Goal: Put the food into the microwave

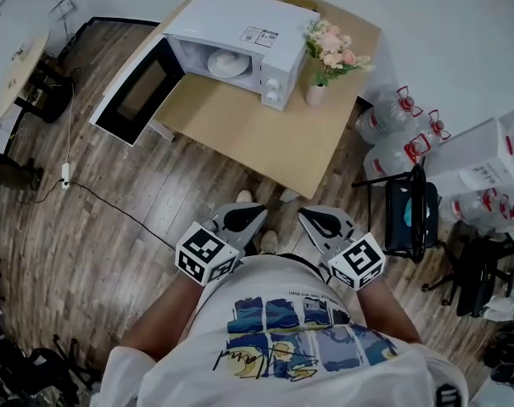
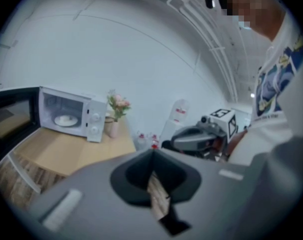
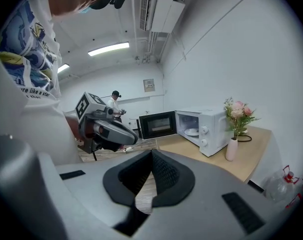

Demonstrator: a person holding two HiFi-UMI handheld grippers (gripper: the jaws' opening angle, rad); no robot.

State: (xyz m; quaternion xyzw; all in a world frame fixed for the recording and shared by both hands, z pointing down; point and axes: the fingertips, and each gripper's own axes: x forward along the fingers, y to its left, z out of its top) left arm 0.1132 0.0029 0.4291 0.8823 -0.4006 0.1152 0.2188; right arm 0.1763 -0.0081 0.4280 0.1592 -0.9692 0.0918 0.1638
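The left gripper point(image 1: 255, 217) and the right gripper point(image 1: 306, 217) are held side by side at the person's waist. Both sets of fingers are clenched together on nothing. The white box-shaped microwave point(image 1: 248, 24) stands on the light wooden desk point(image 1: 265, 134) at 12 o'clock. Its dark-windowed door point(image 1: 136, 91) is swung open toward 9 o'clock. The white round dish point(image 1: 226, 64) sits inside the cavity.

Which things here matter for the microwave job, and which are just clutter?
Job: microwave, its open door, white dish inside, left gripper and right gripper, both shut and empty.
Lying about: flower vase, water bottles, black chair, white boxes.
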